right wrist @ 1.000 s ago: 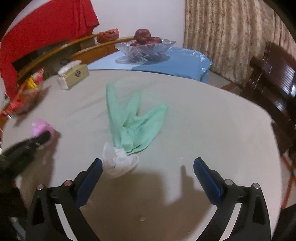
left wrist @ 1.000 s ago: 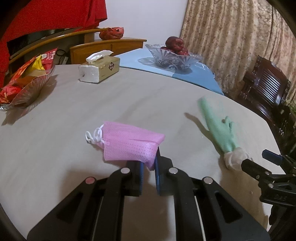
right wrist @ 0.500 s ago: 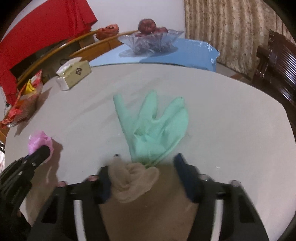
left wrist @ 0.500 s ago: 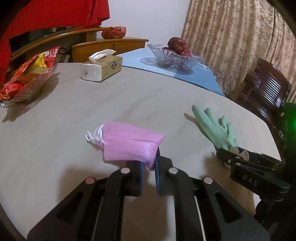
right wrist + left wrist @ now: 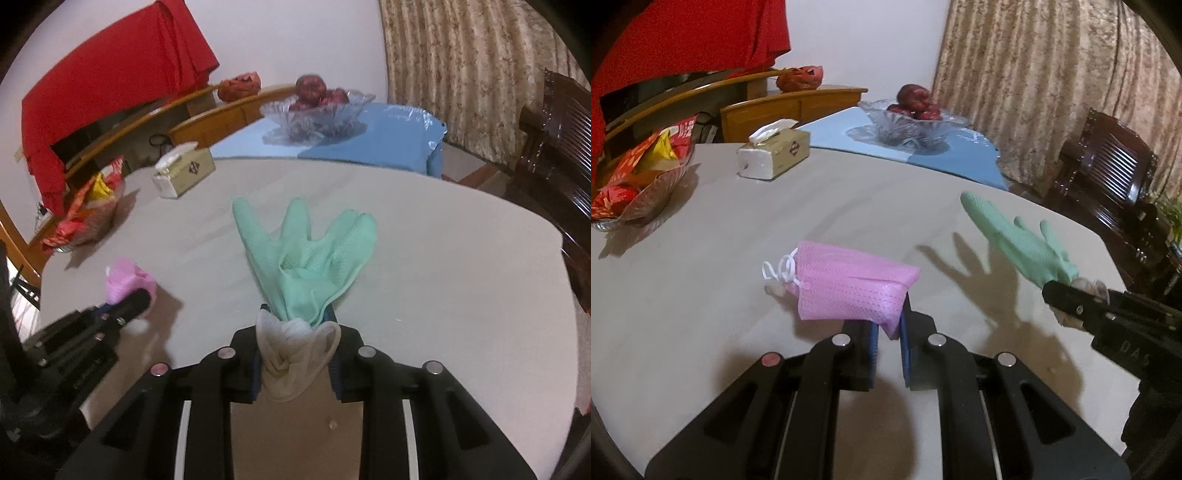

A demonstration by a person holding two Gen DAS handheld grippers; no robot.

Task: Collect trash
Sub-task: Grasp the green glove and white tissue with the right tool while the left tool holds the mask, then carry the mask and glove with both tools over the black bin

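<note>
My left gripper (image 5: 887, 332) is shut on a corner of a pink face mask (image 5: 849, 286) and holds it above the grey table (image 5: 701, 295). My right gripper (image 5: 295, 332) is shut on the white cuff of a green rubber glove (image 5: 306, 258) and holds it lifted off the table, fingers pointing away. In the left wrist view the glove (image 5: 1019, 240) hangs at the right with the right gripper (image 5: 1071, 295) on its cuff. In the right wrist view the mask (image 5: 127, 282) and left gripper (image 5: 129, 301) show at the left.
A tissue box (image 5: 774, 157) and a glass bowl of snack packets (image 5: 639, 184) stand at the table's far left. A glass fruit bowl (image 5: 912, 123) sits on a blue cloth beyond. A dark wooden chair (image 5: 1108, 177) stands at the right.
My right gripper closed on the glove's cuff and lifted the glove off the table. My left gripper kept holding the pink mask in about the same place.
</note>
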